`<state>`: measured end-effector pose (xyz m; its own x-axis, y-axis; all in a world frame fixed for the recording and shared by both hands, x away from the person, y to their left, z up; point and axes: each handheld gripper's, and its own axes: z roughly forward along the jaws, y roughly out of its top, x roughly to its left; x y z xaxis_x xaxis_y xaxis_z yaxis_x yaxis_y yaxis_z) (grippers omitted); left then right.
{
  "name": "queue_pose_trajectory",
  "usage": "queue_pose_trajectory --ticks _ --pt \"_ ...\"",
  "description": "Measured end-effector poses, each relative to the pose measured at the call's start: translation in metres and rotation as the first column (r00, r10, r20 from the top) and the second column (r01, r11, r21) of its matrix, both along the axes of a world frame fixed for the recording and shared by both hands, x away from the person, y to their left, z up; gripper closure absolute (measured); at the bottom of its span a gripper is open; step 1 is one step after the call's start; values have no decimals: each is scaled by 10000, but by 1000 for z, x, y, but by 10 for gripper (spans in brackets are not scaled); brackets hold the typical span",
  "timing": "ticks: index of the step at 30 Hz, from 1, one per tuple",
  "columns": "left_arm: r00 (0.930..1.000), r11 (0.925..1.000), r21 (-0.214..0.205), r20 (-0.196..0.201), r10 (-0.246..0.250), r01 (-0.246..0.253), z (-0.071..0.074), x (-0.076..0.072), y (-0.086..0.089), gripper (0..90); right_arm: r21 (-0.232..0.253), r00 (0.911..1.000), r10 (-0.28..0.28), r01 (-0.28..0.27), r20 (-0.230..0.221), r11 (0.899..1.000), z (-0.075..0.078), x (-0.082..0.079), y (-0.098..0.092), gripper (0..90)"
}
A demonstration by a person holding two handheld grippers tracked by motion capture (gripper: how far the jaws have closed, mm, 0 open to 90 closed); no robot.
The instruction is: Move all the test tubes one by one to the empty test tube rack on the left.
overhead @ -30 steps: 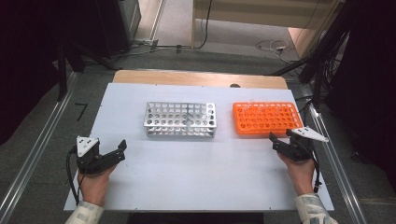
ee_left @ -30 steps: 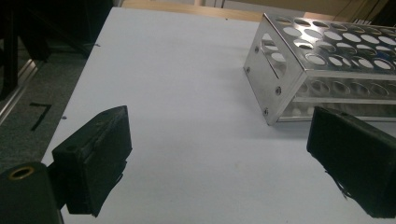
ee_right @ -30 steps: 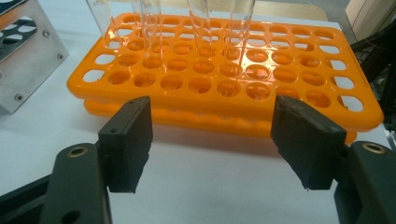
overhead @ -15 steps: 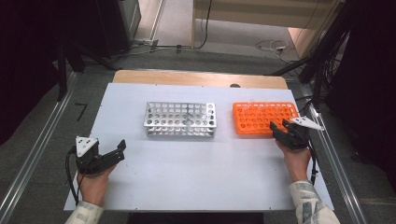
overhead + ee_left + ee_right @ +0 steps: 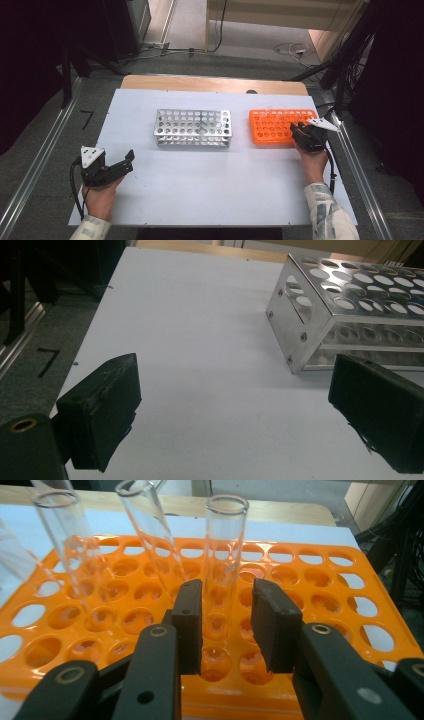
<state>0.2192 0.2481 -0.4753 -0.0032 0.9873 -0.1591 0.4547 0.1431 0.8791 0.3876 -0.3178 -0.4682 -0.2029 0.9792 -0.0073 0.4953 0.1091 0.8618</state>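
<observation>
While the right gripper (image 5: 296, 131) closes around a glass tube (image 5: 225, 565) in the orange rack (image 5: 265, 136), the left gripper (image 5: 127, 160) rests wide open on the white table (image 5: 200, 180).

The right gripper view shows that upright clear tube between the narrowing jaws, a sliver of gap remaining at the right pad, with other tubes (image 5: 150, 540) leaning nearby; from the high view they barely show. The left gripper view shows the steel rack (image 5: 360, 305) ahead, its holes empty, nothing between the jaws.
</observation>
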Motion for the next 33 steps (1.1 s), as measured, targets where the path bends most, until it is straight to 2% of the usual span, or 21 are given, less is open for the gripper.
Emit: queue_pose_trajectory --ticks 9,12,17,21,24,33 --pt "10000 10000 -36 17 41 -41 0 0 0 66 -233 9999 100 -102 -99 9997 -6 6 5 719" --pt "10000 10000 -44 15 54 -54 0 -1 1 66 -251 10000 91 -91 8 9996 -5 5 6 730" --pt "10000 10000 -19 59 75 -75 1 -1 1 66 -188 9994 102 -96 325 9998 3 1 5 732" --pt "10000 10000 -29 86 40 -40 1 -2 1 66 -76 9971 165 -160 746 9998 17 -6 4 734" --pt "9999 10000 -58 108 3 -2 1 -2 0 66 19 9959 157 -160 893 9999 25 -12 2 735" --pt "9996 9996 -151 120 -242 244 3 -3 -4 66 74 9933 686 -695 926 9976 34 -33 5 735"
